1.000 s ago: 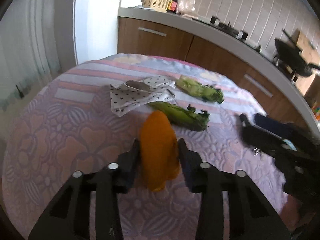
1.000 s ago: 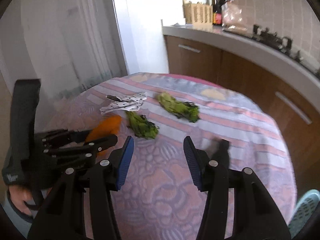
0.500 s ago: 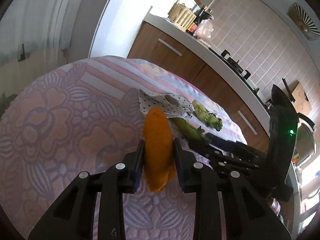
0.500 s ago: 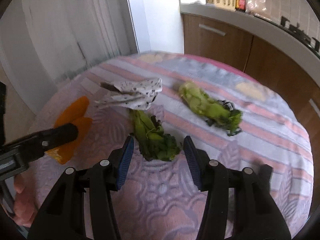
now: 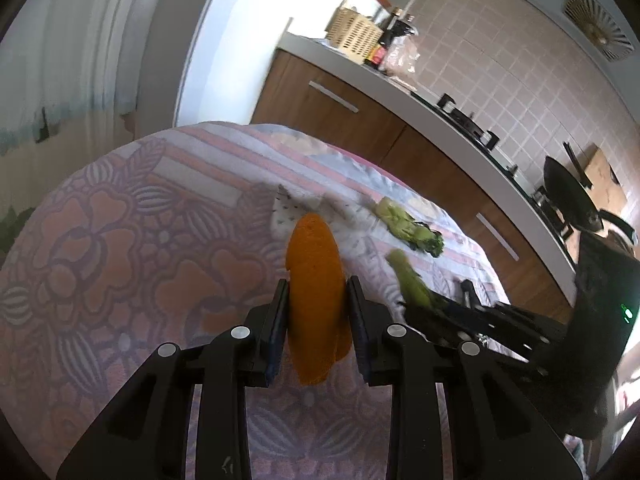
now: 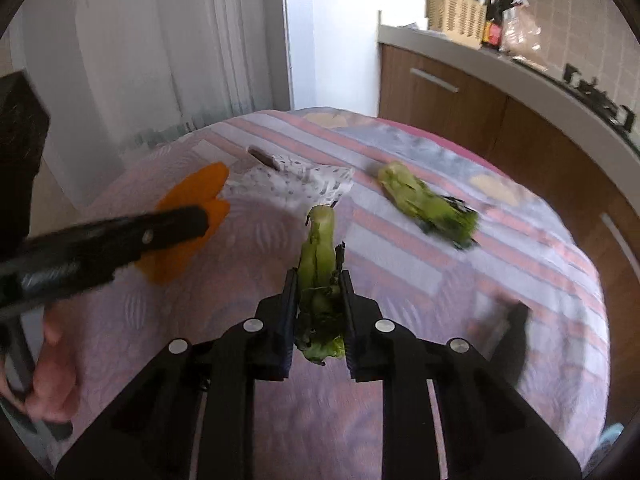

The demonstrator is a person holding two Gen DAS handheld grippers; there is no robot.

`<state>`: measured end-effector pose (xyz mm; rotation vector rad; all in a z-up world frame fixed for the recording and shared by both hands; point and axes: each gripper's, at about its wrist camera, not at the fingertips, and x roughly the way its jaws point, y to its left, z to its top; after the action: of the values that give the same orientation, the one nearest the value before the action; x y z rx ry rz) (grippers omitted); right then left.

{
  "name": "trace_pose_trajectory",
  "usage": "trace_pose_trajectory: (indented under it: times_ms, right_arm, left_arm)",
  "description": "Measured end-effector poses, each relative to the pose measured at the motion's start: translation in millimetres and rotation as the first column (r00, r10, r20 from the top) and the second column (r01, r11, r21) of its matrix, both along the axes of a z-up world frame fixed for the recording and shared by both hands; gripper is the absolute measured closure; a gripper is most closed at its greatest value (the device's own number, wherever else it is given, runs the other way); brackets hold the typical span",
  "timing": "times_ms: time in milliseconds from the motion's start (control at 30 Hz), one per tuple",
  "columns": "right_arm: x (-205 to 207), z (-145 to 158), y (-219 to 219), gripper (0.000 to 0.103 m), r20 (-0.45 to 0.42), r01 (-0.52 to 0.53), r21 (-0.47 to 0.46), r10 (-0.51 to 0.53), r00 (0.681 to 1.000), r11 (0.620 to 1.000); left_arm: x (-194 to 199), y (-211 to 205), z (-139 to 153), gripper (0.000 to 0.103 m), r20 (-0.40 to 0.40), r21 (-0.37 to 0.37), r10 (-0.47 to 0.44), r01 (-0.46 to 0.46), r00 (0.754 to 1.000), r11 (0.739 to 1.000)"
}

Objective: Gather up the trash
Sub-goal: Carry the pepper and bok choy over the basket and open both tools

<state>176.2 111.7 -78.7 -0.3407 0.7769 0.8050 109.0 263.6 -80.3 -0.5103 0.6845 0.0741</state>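
My left gripper (image 5: 316, 304) is shut on an orange peel (image 5: 316, 280) and holds it above the round table. The peel also shows in the right wrist view (image 6: 192, 208), held by the left gripper (image 6: 200, 218). My right gripper (image 6: 318, 298) is shut on a green vegetable stalk (image 6: 320, 256), whose stem points away from me; it also shows in the left wrist view (image 5: 412, 284). A second green vegetable stalk (image 6: 428, 204) lies on the cloth at the right. A crumpled spotted wrapper (image 6: 304, 182) lies just beyond the held stalk.
The table has a pink and lilac flowered cloth (image 6: 500, 264). A wooden counter (image 6: 460, 92) with a basket (image 6: 456, 12) and bottles runs behind at the right. A stove (image 5: 468, 116) and black pan (image 5: 572, 196) stand on it.
My right gripper moved forward and closed on the near green stalk, which lay on the cloth before. My left gripper has lifted the orange peel and tilted upward.
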Motion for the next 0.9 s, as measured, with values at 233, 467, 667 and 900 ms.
trace_pose_trajectory:
  times_ms: [233,467,667,900]
  right_arm:
    - [-31.0,17.4,-54.1,0.086,0.037,0.064,0.036,-0.065,0.997,0.997]
    - [-41.7,37.9,-113.9,0.086,0.051,0.156,0.101,-0.162,0.986,0.983]
    - [-52.5,55.1,-177.6,0.086,0.08,0.267,0.13,-0.279,0.957,0.955]
    - [-67.7,60.7,-261.9,0.086,0.068,0.397,0.176,-0.414,0.908,0.901]
  left_arm:
    - [-8.7,-28.7,16.1,0.076,0.026,0.033,-0.083,0.082,0.996,0.996]
    - [-19.9,-84.4,35.3,0.076,0.055,0.054,-0.205,0.202,0.977,0.978]
    - [-18.2,-145.0,45.2,0.076,0.073,0.053,-0.339,0.336,0.938,0.941]
    - [-6.6,-225.9,51.9,0.076,0.055,0.08,-0.492,0.487,0.869,0.87]
